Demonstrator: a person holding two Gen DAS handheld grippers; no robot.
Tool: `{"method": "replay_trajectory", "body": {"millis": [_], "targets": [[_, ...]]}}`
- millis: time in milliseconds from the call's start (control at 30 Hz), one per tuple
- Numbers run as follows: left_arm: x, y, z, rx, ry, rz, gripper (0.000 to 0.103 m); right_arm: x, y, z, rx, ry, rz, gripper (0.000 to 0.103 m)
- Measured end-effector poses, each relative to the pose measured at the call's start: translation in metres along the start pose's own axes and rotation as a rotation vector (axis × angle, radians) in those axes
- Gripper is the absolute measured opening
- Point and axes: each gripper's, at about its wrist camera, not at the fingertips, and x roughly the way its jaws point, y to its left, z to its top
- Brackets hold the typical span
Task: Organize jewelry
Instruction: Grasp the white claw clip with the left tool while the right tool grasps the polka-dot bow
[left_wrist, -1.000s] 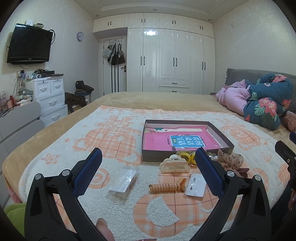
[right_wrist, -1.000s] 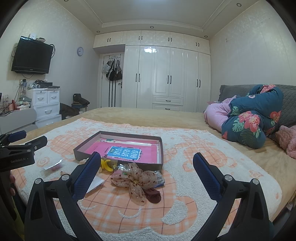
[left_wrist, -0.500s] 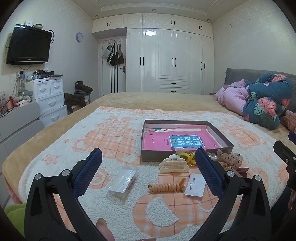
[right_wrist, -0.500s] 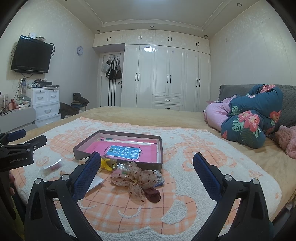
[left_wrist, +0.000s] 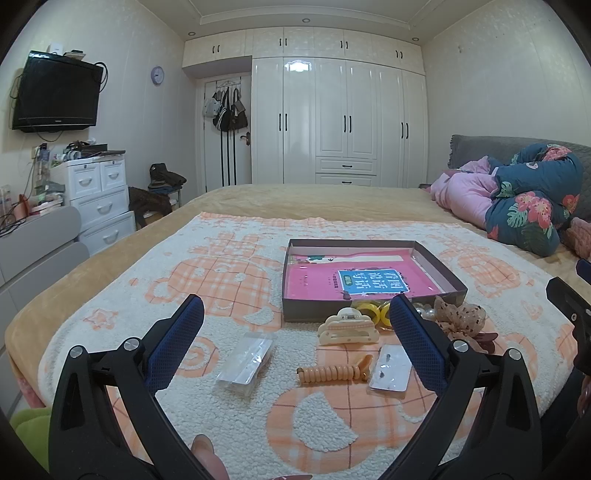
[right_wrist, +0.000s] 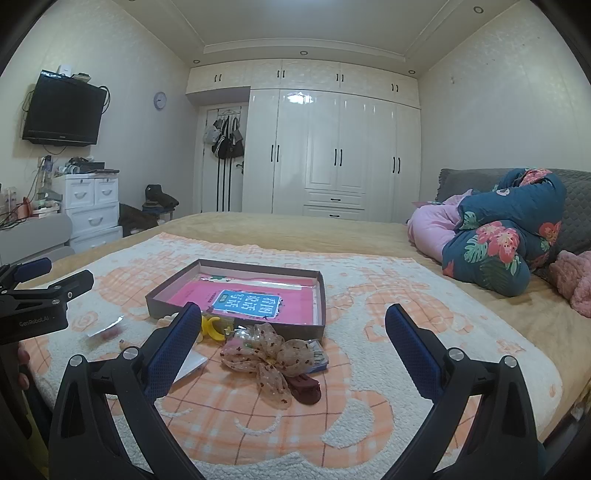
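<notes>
Blue-padded left gripper (left_wrist: 295, 321) spread wide, empty, right gripper (right_wrist: 293, 321) likewise

Two low wrist views across the bed, sharing the tray (left_wrist: 373, 316) (right_wrist: 236, 317).

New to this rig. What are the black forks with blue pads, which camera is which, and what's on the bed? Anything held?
No robot here: a person holds a two-finger gripper in each hand, with a fisheye camera looking along its fingers. One picture is from the left gripper, the other from the right gripper. Both are open and hold nothing. On the blanket lies an open shallow box with a pink booklet inside. In front of it: a cream claw clip, an orange spiral hair tie, yellow rings, a clear packet, an earring card and a sheer bow clip.
</notes>
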Motion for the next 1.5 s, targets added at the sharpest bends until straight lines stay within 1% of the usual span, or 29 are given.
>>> {"method": "replay_trajectory", "body": {"millis": [233, 367, 633, 800, 867, 933, 1033, 1133, 1233, 1400, 1500], "targets": [[0.004, 0.005, -0.002, -0.011, 0.006, 0.016, 0.092, 0.007, 0.009, 0.0, -0.029, 0.014, 0.035, 0.097], [0.008, 0.011, -0.003, -0.022, 0.014, 0.03, 0.092, 0.017, 0.018, 0.0, -0.055, 0.044, 0.072, 0.097], [0.017, 0.033, -0.003, -0.067, 0.034, 0.089, 0.092, 0.037, 0.039, -0.003, -0.106, 0.099, 0.153, 0.097], [0.024, 0.047, -0.003, -0.096, 0.058, 0.11, 0.092, 0.055, 0.048, -0.003, -0.124, 0.139, 0.185, 0.097], [0.029, 0.052, -0.004, -0.109, 0.083, 0.113, 0.092, 0.064, 0.048, -0.002, -0.119, 0.157, 0.191, 0.097], [0.035, 0.056, -0.005, -0.121, 0.11, 0.107, 0.092, 0.074, 0.047, -0.002, -0.109, 0.181, 0.198, 0.097], [0.048, 0.059, -0.006, -0.132, 0.175, 0.09, 0.092, 0.088, 0.047, -0.003, -0.107, 0.208, 0.194, 0.097], [0.06, 0.057, -0.003, -0.128, 0.206, 0.074, 0.092, 0.1, 0.047, -0.006, -0.116, 0.22, 0.185, 0.097], [0.073, 0.051, 0.0, -0.108, 0.232, 0.038, 0.092, 0.111, 0.044, -0.01, -0.114, 0.247, 0.179, 0.097], [0.092, 0.036, 0.004, -0.089, 0.27, -0.045, 0.092, 0.128, 0.038, -0.02, -0.115, 0.306, 0.165, 0.097], [0.105, 0.022, 0.007, -0.061, 0.302, -0.077, 0.092, 0.137, 0.033, -0.026, -0.115, 0.337, 0.155, 0.097]]}}
